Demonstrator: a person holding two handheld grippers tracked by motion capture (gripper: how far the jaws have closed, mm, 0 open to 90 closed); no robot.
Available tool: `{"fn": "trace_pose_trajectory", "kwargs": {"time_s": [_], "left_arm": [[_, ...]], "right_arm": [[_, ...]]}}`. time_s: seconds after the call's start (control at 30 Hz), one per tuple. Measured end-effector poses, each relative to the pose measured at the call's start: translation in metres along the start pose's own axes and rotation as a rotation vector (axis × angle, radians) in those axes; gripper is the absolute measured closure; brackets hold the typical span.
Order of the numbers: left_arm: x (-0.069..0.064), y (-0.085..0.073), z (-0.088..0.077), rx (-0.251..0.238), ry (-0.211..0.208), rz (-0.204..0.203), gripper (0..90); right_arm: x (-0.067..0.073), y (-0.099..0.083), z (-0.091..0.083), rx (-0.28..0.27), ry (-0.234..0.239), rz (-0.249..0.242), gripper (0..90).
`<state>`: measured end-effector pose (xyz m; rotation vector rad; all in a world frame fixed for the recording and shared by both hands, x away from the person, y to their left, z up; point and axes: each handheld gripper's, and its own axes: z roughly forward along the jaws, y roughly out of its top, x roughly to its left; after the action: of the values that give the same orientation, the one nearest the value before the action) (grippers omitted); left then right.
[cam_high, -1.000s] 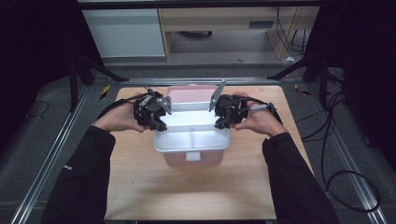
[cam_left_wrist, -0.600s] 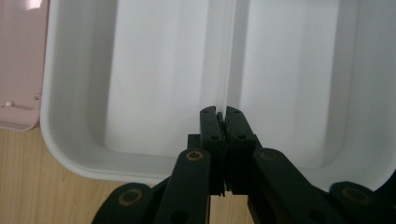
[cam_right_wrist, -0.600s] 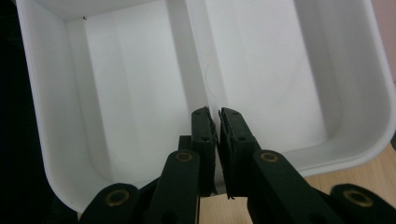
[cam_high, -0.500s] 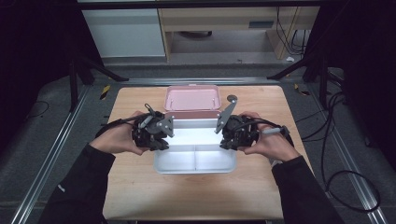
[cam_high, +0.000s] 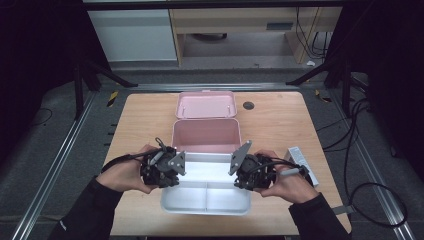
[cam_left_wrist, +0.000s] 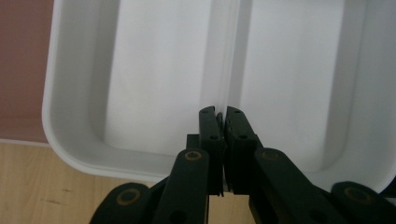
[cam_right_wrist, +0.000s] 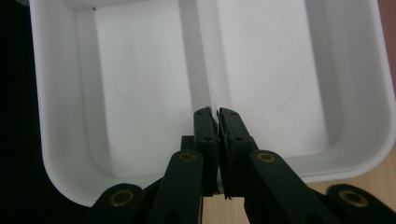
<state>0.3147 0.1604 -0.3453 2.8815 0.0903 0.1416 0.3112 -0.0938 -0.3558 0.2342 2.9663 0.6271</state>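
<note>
While both tongs stay clenched, left tongs (cam_left_wrist: 220, 114) and right tongs (cam_right_wrist: 214, 114) pinch white tray (cam_high: 220, 200) end walls.

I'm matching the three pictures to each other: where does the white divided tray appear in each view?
High view: white divided tray at the table's near edge, between both grippers.
Left gripper view: tray spans the frame beyond the shut fingers.
Right gripper view: tray likewise.
Shared landmark: the centre divider.
</note>
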Motion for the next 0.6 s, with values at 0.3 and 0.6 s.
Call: {"fn": "trace_pose_trajectory", "kwargs": {"time_s": [0.3,0.6], "left_arm": [[-0.019,-0.014,0.036,-0.001,-0.025,-0.019,86.9],[-0.011,-0.026,0.079,-0.007,-0.062,-0.065,86.5]], "right_arm": [[0.013,-0.011,0.031,0.019,0.049,-0.002,86.9],[0.007,-0.023,0.069,0.041,0.068,0.014,86.4]]}}
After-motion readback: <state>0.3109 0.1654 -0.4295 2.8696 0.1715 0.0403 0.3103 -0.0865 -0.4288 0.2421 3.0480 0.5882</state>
